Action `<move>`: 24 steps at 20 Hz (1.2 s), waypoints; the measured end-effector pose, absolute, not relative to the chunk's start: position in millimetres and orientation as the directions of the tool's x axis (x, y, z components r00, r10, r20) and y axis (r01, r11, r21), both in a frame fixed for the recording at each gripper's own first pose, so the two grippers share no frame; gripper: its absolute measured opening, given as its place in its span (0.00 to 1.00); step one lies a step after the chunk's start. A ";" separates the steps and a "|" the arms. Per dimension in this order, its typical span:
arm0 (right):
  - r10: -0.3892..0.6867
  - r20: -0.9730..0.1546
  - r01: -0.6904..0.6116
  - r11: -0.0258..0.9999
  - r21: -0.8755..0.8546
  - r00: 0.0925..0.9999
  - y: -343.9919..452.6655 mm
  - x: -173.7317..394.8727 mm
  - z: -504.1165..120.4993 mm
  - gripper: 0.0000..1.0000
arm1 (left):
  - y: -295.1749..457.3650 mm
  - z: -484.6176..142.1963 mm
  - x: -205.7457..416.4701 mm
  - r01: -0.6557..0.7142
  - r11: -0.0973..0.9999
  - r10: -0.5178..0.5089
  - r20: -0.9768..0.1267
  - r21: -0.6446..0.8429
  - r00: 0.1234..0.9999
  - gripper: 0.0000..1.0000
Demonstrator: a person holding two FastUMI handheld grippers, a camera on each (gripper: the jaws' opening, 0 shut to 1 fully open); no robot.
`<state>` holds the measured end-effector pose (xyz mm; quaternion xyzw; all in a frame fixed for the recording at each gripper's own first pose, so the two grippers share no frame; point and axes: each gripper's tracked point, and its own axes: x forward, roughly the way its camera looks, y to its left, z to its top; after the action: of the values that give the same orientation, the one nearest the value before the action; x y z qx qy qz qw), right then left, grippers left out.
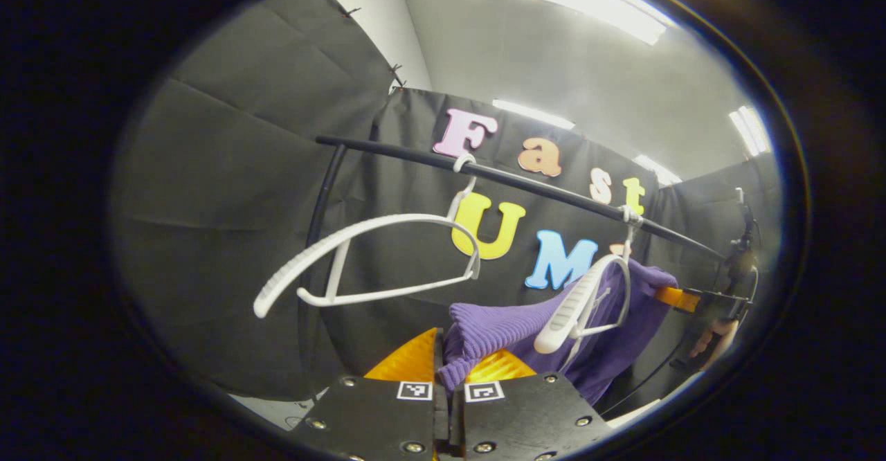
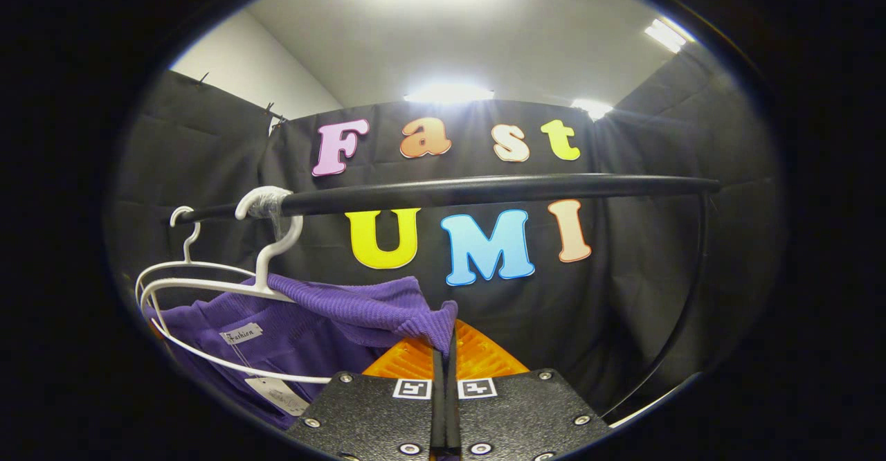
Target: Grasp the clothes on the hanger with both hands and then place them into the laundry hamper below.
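Note:
A purple knit garment (image 1: 498,329) hangs off a white hanger (image 1: 578,305) on the black rail (image 1: 526,185). My left gripper (image 1: 443,354) is shut on the garment's near corner, the cloth pinched between its fingers. At the far right, the right gripper (image 1: 692,300) holds the garment's other end, with a hand (image 1: 720,336) behind it. In the right gripper view, my right gripper (image 2: 446,340) is shut on a ribbed edge of the garment (image 2: 332,329). The garment still drapes over its hanger (image 2: 208,286), with a sewn label and a paper tag showing.
An empty white hanger (image 1: 374,257) hangs tilted on the rail to the left of the clothed one, and it sits behind that hanger (image 2: 181,229) in the right gripper view. The rail (image 2: 484,190) bends down into an upright post (image 2: 682,295). Black cloth walls surround the rack.

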<state>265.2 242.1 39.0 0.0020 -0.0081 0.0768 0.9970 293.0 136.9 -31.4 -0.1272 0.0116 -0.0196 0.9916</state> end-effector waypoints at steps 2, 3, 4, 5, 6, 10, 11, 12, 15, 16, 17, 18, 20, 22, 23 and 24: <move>0.155 0.023 -0.155 0.988 0.012 0.988 239.2 266.6 40.9 0.00 | 129.9 -37.6 293.3 0.039 0.968 -0.048 -0.029 -0.249 0.998 0.02; 0.154 0.024 -0.155 0.988 0.021 0.988 236.3 269.5 41.3 0.00 | 126.2 -37.7 293.8 0.039 0.969 -0.049 -0.035 -0.246 0.998 0.02; 0.152 0.024 -0.153 0.988 0.029 0.988 233.5 275.4 40.0 0.00 | 119.2 -38.2 292.8 0.042 0.970 -0.053 -0.039 -0.240 0.998 0.02; 0.152 0.024 -0.153 0.988 0.038 0.988 229.5 281.0 39.7 0.00 | 110.1 -37.3 292.0 0.042 0.972 -0.053 -0.042 -0.232 0.998 0.02; 0.152 0.024 -0.153 0.987 0.050 0.988 225.8 287.4 38.8 0.00 | 105.0 -39.1 292.8 0.037 0.975 -0.048 -0.045 -0.220 0.998 0.02; 0.184 0.013 -0.184 0.977 0.108 0.983 210.1 312.1 32.8 0.00 | 72.6 -38.9 292.0 -0.023 0.978 0.015 -0.043 -0.207 0.999 0.00; 0.189 0.012 -0.189 0.974 0.121 0.982 205.3 316.5 32.5 0.00 | 63.1 -37.8 290.0 -0.034 0.976 0.027 -0.037 -0.216 0.999 0.02; 0.194 0.015 -0.195 0.972 0.131 0.981 200.9 319.5 31.7 0.00 | 54.2 -36.2 288.6 -0.044 0.974 0.038 -0.031 -0.220 0.999 0.02; 0.195 0.013 -0.195 0.971 0.139 0.981 190.0 332.2 26.1 0.00 | 37.7 -39.1 290.1 -0.069 0.976 0.062 -0.044 -0.207 0.997 0.02; 0.196 0.008 -0.195 0.970 0.142 0.981 186.6 336.1 23.9 0.00 | 34.3 -40.7 293.2 -0.074 0.977 0.066 -0.051 -0.198 0.997 0.02; 0.199 0.005 -0.197 0.970 0.143 0.980 182.6 339.4 21.9 0.00 | 30.8 -40.5 295.0 -0.078 0.979 0.069 -0.054 -0.191 0.996 0.02; 0.197 0.007 -0.196 0.971 0.140 0.980 178.1 342.3 19.8 0.00 | 27.6 -41.4 298.8 -0.079 0.979 0.069 -0.059 -0.186 0.996 0.02; 0.197 -0.006 -0.195 0.971 0.138 0.980 169.5 345.9 14.0 0.00 | 19.7 -41.4 303.5 -0.079 0.980 0.067 -0.069 -0.181 0.995 0.02; 0.201 -0.021 -0.196 0.968 0.159 0.979 159.8 347.6 9.7 0.00 | 10.9 -39.4 306.8 -0.078 0.982 0.066 -0.077 -0.170 0.995 0.02; 0.199 -0.018 -0.194 0.969 0.154 0.980 155.0 348.2 9.5 0.00 | 6.9 -38.2 308.4 -0.077 0.983 0.064 -0.081 -0.165 0.995 0.02; 0.194 -0.011 -0.191 0.972 0.136 0.981 150.3 349.5 8.1 0.00 | 3.5 -38.2 311.5 -0.078 0.984 0.065 -0.085 -0.158 0.994 0.02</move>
<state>349.5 150.3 8.1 0.0673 0.0120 0.0971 0.9929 311.5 3.5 -38.2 -0.0810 0.0399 0.0359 0.9953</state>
